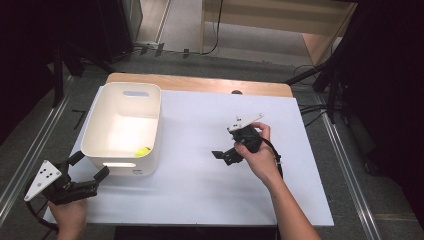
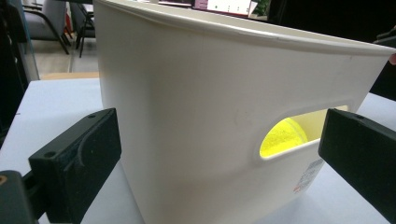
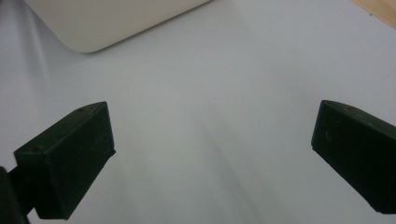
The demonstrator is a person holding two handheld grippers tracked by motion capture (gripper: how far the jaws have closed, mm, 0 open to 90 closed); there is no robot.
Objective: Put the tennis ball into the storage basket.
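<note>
A white plastic bin [image 1: 122, 127] stands on the left of the white table top [image 1: 200, 190]. Inside it, near the front right corner, lies a yellow ball [image 1: 143, 150]. My left gripper [image 1: 90, 166] is open at the bin's front left corner, its jaws pointing at the wall. In the left gripper view the bin wall [image 2: 210, 93] is close ahead of the left gripper [image 2: 219, 135], and the yellow ball [image 2: 282, 137] shows through the handle slot. My right gripper [image 1: 224, 156] is open and empty at mid-table, right of the bin. In the right gripper view the right gripper [image 3: 212, 130] hovers over bare table top.
A bin corner [image 3: 107, 23] lies at the upper left of the right gripper view. A wooden table edge [image 1: 200, 84] runs behind the white top. Metal floor rails [image 1: 30, 150] flank the table, with dark stands and cables [image 1: 320, 107] at the back right.
</note>
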